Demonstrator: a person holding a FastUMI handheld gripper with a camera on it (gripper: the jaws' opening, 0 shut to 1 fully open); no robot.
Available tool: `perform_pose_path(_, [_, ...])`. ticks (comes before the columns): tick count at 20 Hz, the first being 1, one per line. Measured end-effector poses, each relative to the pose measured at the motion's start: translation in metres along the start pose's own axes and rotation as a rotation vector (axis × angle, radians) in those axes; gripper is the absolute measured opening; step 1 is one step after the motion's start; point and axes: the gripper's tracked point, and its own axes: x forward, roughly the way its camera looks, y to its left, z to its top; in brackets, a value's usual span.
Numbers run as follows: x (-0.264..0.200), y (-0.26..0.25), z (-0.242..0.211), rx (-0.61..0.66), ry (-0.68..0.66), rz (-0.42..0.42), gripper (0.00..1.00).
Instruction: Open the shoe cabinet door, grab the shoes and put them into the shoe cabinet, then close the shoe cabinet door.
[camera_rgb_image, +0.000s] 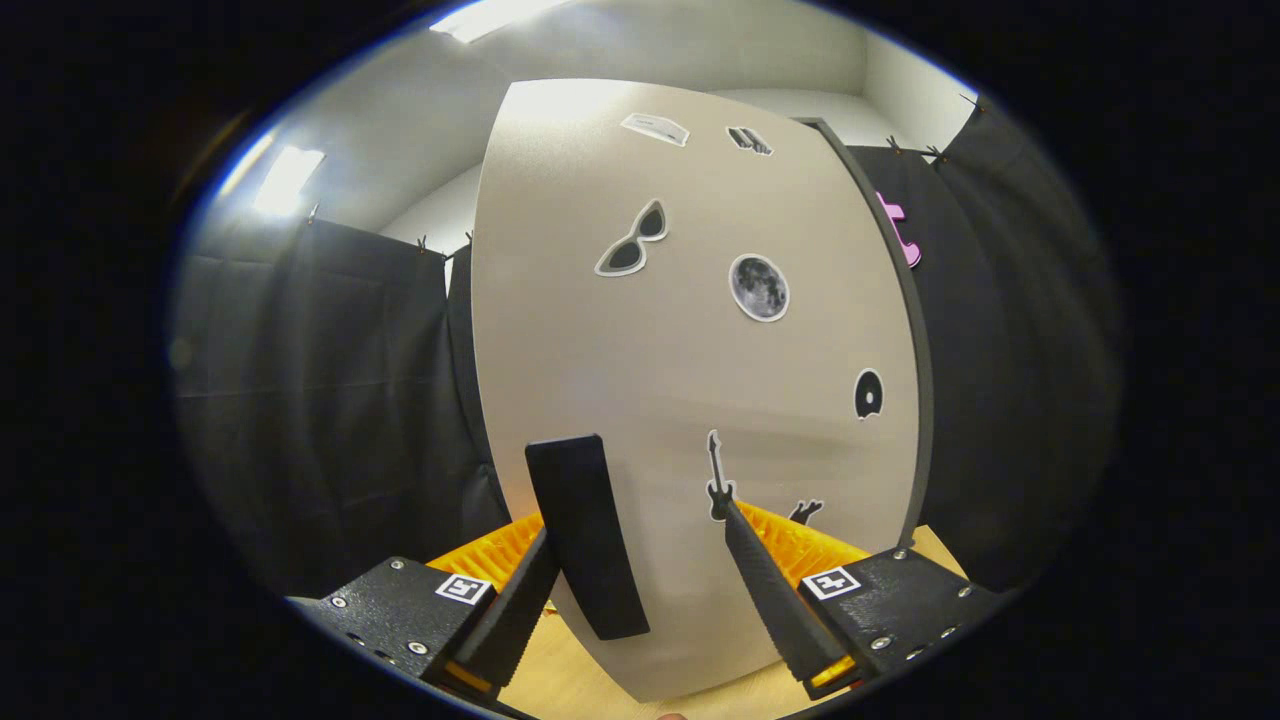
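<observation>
Two fingers: spread apart on the gripper, not pinching anything; dark handle sits between them, hard by the left finger.
Door: beige shoe cabinet door right in front, standing up, seems still closed; stickers on it, sunglasses and moon.
Shoes: nowhere to point at here.
Step now: likely getting hold of the handle to open the door.
Doing it well: slide a bit left so the handle sits in the middle; squeeze on both sides; pull slowly along the door's swing.
</observation>
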Motion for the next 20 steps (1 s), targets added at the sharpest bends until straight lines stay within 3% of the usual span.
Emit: perform_pose_path(20, [0.078,0.011,0.003,-0.125,-0.068,-0.282,0.97])
